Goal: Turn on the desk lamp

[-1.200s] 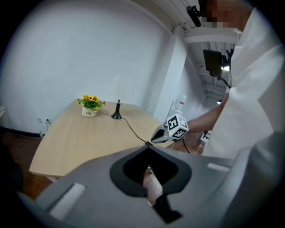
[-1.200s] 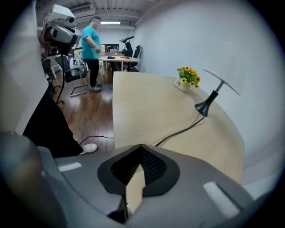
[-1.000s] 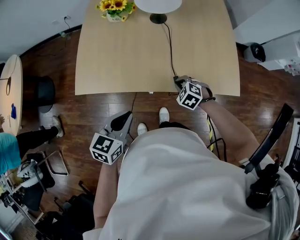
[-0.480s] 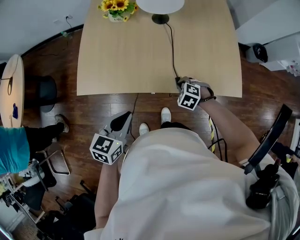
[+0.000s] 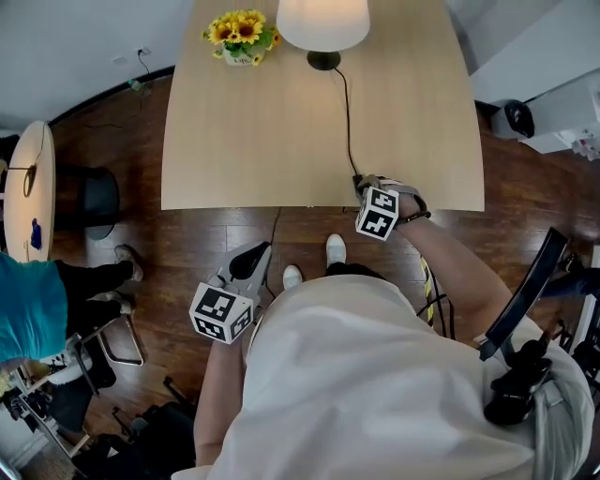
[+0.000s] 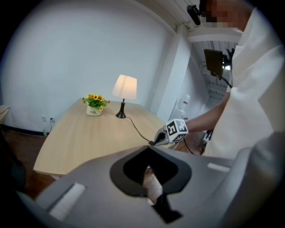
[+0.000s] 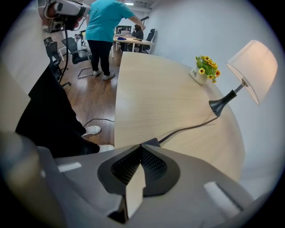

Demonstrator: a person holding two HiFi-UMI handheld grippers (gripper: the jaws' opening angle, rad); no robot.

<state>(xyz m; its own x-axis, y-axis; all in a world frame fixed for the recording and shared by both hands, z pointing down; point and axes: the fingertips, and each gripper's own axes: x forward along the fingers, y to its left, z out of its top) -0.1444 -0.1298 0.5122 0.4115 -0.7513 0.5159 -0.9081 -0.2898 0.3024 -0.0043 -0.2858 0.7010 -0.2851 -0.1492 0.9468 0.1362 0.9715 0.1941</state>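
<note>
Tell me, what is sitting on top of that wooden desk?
A desk lamp, a pot of sunflowers, and the lamp's black cord running to the near edge. There the right gripper covers most of the cord's dark switch block.

No words or numbers can be read. The white flower pot (image 6: 93, 111) on the tabletop (image 6: 80, 138) carries a small dark print, too small to make out. Each marker cube (image 5: 221, 312) bears black-and-white square patterns — no letters.
</note>
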